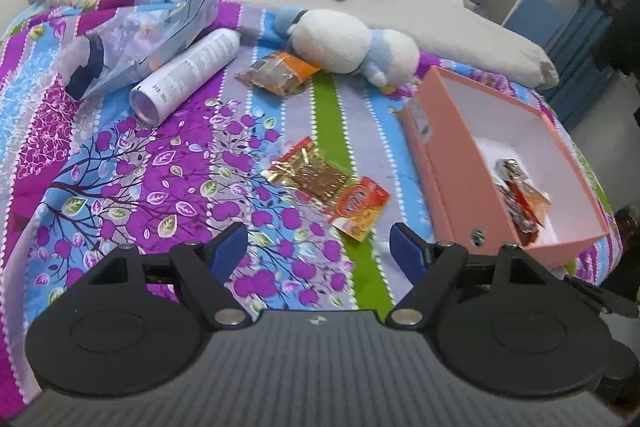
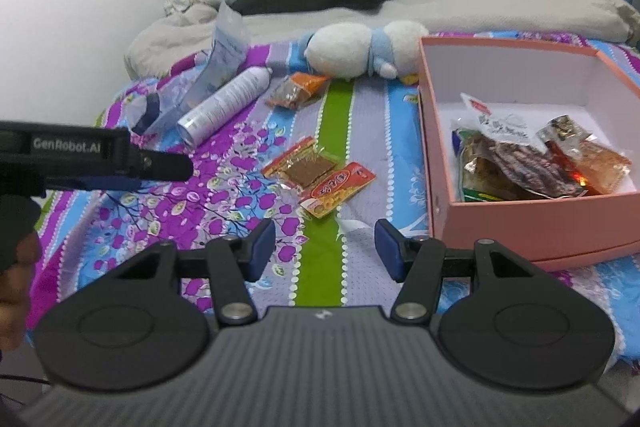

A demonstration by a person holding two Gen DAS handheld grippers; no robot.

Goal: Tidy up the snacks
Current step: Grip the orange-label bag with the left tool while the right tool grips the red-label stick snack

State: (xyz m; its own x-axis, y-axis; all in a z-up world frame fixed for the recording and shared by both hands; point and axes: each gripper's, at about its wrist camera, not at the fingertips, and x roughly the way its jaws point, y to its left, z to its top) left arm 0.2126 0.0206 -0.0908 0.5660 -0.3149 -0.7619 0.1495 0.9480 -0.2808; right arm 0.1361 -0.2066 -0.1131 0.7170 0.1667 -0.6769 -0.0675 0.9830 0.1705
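Since both my tongs are empty, status from big to small. Bed is covered by a purple, blue and green floral-striped bedspread (image 2: 224,211); everything sits on it.

Open pink cardboard box with white inside (image 2: 436,147) is on the right side, lid off. Already in it: a pile of clear and foil snack packets (image 2: 532,163), several, can't count them exactly. So I judge the job partly done.

Non-snack clutter at the far side: white and blue plush toy (image 1: 344,43), white cylindrical spray can lying on its side (image 1: 188,75), crumpled translucent plastic bag with a dark blue band (image 1: 132,43). None of that looks like it belongs in the box, my guess.

Left to move, three loose packets on the spread:
- gold-edged foil packet with a brown square snack (image 2: 304,167), mid-bed, left of the box
- red and orange printed sachet (image 2: 340,187), touching or overlapping that foil packet on its near-right side
- clear packet with an orange end and brown contents (image 2: 296,91), farther back, just beside the plush toy

Left tongs (image 1: 320,247): spread wide, nothing between the blue pads, hovering above the spread with the foil/sachet pair just ahead. Right tongs (image 2: 324,247): also spread, empty, pointing at the strip between that pair and the box's near corner.

Nearest pick is probably the sachet.
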